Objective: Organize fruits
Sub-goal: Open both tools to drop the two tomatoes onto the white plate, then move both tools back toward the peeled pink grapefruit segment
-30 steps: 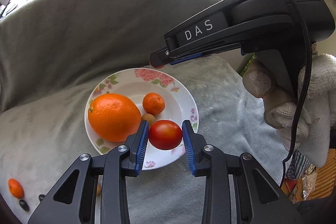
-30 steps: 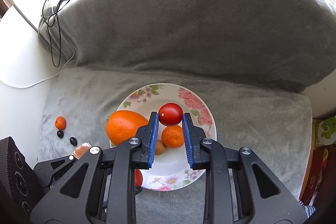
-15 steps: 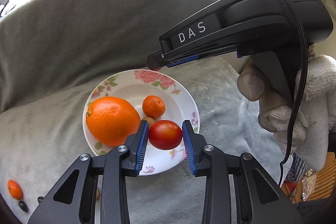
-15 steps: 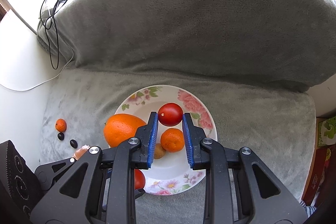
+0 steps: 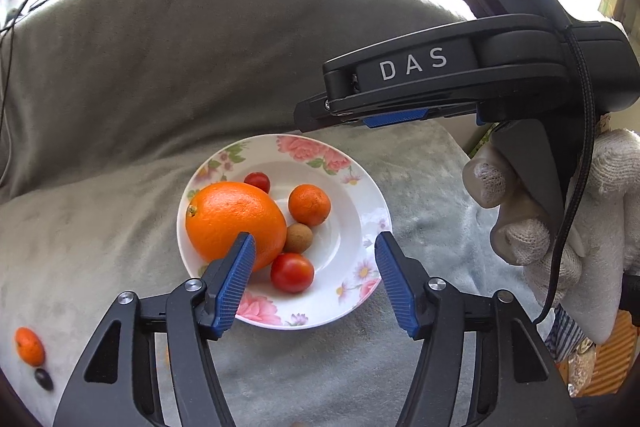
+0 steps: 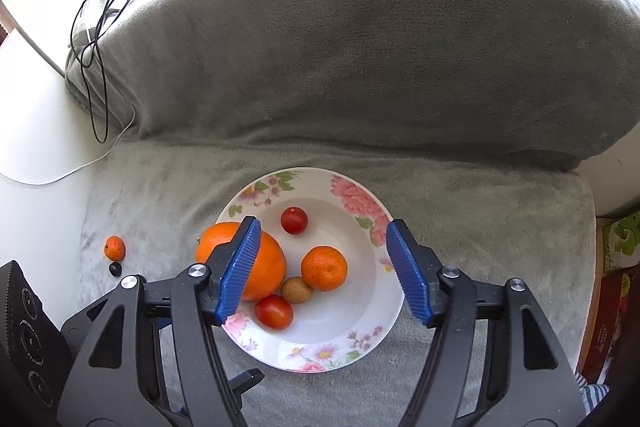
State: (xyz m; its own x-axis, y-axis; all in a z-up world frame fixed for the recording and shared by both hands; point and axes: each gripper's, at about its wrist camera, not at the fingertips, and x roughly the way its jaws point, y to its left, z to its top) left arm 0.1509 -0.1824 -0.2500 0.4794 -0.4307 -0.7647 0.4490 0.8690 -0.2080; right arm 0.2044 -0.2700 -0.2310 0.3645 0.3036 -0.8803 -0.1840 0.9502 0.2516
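Five fruits sit in the flowered white plate (image 6: 362,343) on a grey plush blanket (image 6: 360,47) that covers a couch-like seat and its rounded backrest. Bright window light behind, black cables (image 6: 96,39) trail over a white surface at left. Left of the plate on the blanket: a small mandarin (image 6: 115,247) and a dark oval bit (image 6: 115,269). In the plate: large orange (image 6: 266,267), glossy round; mandarin (image 6: 324,267); brown rough-skinned small fruit (image 6: 296,289); two smooth red tomatoes (image 6: 273,311) (image 6: 294,220). Left tongs (image 5: 314,277) opening, blue ribbed pads wide, near tomatoes lying free below them. Right tongs (image 6: 322,269) opening too, nothing gripped, hovering over the plate. Gloved hand (image 5: 560,227) holds the right tool.
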